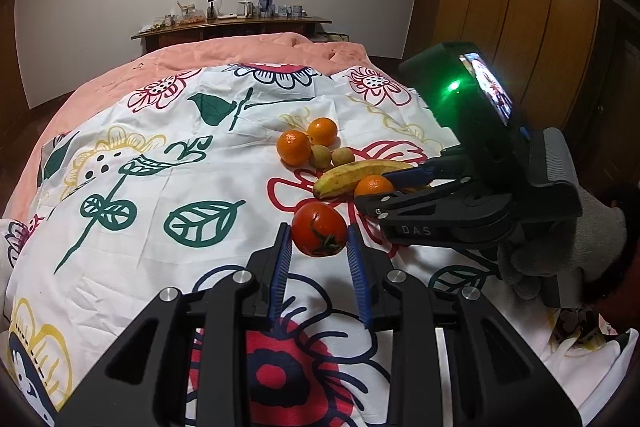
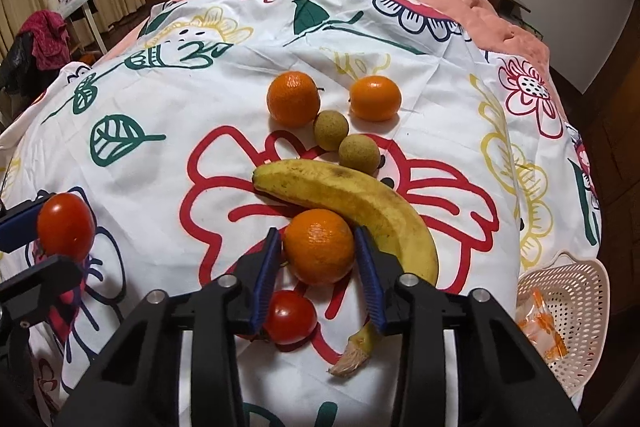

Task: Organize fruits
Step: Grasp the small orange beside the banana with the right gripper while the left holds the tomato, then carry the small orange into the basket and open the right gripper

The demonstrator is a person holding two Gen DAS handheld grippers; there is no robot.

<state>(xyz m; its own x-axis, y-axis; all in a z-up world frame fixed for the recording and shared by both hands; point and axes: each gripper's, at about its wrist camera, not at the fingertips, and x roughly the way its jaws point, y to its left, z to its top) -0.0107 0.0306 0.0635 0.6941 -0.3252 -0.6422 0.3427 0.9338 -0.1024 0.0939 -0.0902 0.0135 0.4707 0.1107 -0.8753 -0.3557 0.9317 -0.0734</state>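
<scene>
My left gripper (image 1: 319, 235) is shut on a red tomato (image 1: 319, 229) with a green stem, just above the flowered cloth; it also shows in the right wrist view (image 2: 66, 227). My right gripper (image 2: 318, 239) is shut on an orange (image 2: 319, 246), seen in the left wrist view too (image 1: 374, 186). A banana (image 2: 352, 199) lies right behind that orange. A second tomato (image 2: 289, 317) lies under the right gripper. Two more oranges (image 2: 293, 99) (image 2: 375, 98) and two small brown-green round fruits (image 2: 331, 129) (image 2: 359, 153) lie farther back.
A pink perforated basket (image 2: 584, 291) with an orange-and-white packet (image 2: 540, 327) in it sits at the cloth's right edge. The cloth (image 1: 160, 187) covers a pink bed. A wooden shelf (image 1: 232, 27) with small items stands at the far wall, a wardrobe (image 1: 520, 7) to the right.
</scene>
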